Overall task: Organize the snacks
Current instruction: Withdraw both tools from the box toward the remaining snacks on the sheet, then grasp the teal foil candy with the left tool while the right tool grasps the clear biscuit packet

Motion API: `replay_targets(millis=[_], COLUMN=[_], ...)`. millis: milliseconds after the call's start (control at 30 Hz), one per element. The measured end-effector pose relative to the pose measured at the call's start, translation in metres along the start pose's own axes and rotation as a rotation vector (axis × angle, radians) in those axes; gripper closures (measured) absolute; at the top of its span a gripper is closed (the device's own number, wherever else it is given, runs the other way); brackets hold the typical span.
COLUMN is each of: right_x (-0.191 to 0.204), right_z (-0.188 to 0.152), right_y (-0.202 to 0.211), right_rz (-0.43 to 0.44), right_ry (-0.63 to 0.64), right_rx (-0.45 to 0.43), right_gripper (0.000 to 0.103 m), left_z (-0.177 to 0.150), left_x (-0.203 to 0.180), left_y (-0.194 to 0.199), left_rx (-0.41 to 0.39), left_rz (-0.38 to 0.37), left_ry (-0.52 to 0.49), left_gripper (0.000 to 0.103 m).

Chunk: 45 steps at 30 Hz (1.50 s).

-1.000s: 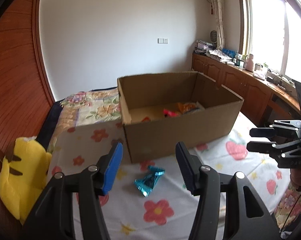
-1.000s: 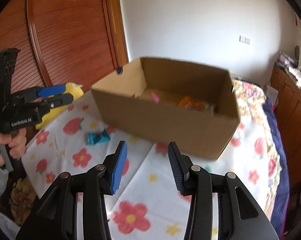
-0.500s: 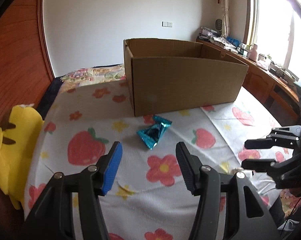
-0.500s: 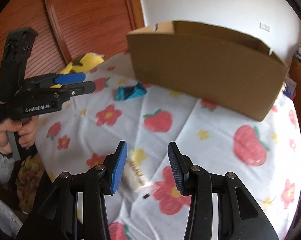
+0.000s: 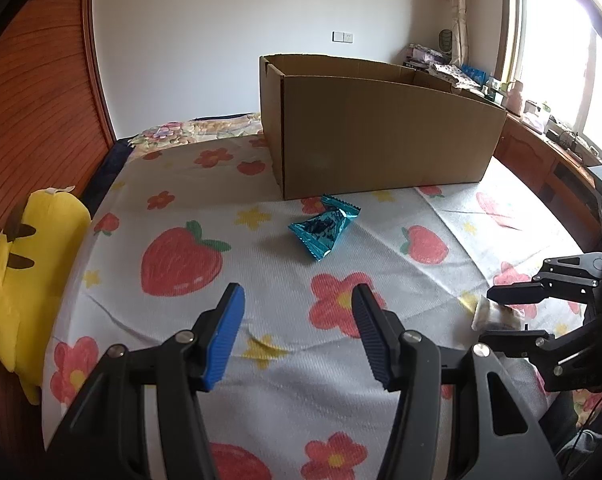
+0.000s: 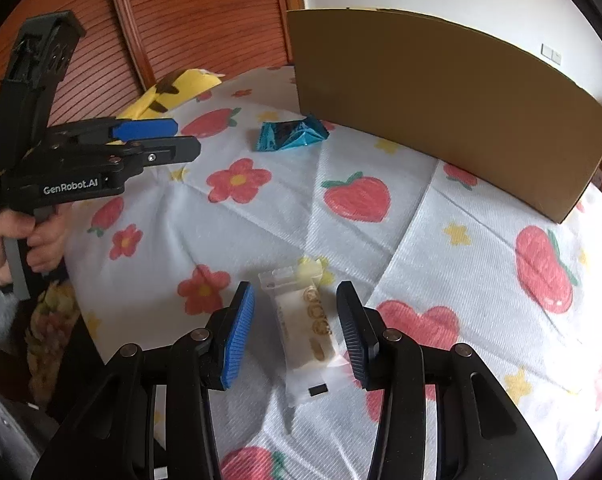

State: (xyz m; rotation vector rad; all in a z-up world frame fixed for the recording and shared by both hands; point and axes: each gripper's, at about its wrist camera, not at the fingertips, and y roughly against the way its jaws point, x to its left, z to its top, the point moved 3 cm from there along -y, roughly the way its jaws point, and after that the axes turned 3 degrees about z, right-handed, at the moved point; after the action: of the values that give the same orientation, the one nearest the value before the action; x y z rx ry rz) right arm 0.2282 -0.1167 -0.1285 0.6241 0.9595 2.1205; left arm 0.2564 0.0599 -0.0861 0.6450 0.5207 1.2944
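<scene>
A blue foil snack packet (image 5: 324, 227) lies on the flowered cloth just in front of the brown cardboard box (image 5: 381, 136); it also shows in the right wrist view (image 6: 289, 138), as does the box (image 6: 441, 100). My left gripper (image 5: 297, 328) is open and empty, low over the cloth, short of the blue packet. A white snack bar in a clear wrapper (image 6: 307, 326) lies between the open fingers of my right gripper (image 6: 295, 328), which is down at the cloth around it. The bar shows at the right gripper in the left wrist view (image 5: 495, 314).
A yellow plush toy (image 5: 25, 280) lies at the left edge of the bed by the wooden panel wall. A wooden counter with clutter (image 5: 541, 132) runs under the window on the right. The strawberry-and-flower cloth (image 5: 189, 256) covers the bed.
Both grippers have come down from above the box to just over the cloth. The right gripper now straddles the white snack bar; the box interior is out of sight.
</scene>
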Motion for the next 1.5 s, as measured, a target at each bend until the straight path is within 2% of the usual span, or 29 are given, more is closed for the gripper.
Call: replay_targets(millis=[267, 300, 433, 800, 1000, 1267, 1500], right_x=[0.001, 0.001, -0.004, -0.032, -0.043, -0.044, -0.046], right_z=[-0.005, -0.005, -0.006, 0.000, -0.002, -0.003, -0.005], right_y=[0.002, 0.003, 0.006, 0.012, 0.008, 0.007, 0.009], right_rz=[-0.027, -0.034, -0.031, -0.093, -0.061, -0.060, -0.054], right_ry=[0.031, 0.033, 0.022, -0.026, -0.084, -0.090, -0.095], right_rx=[-0.004, -0.004, -0.012, -0.071, -0.056, -0.065, -0.069], right_gripper=[0.063, 0.071, 0.083, 0.084, 0.083, 0.083, 0.083], left_z=[0.002, 0.001, 0.006, 0.029, 0.046, 0.058, 0.062], left_x=[-0.005, -0.005, -0.008, -0.019, -0.027, -0.036, -0.038], left_y=[-0.002, -0.003, -0.007, -0.022, -0.039, -0.067, -0.086], left_rx=[-0.006, -0.005, 0.001, -0.003, 0.006, 0.050, 0.073], left_rz=[0.004, 0.004, 0.003, 0.011, 0.018, 0.006, -0.022], left_ry=[-0.024, -0.025, -0.031, -0.071, -0.114, -0.165, -0.166], left_gripper=[0.047, 0.047, 0.047, 0.047, 0.047, 0.047, 0.047])
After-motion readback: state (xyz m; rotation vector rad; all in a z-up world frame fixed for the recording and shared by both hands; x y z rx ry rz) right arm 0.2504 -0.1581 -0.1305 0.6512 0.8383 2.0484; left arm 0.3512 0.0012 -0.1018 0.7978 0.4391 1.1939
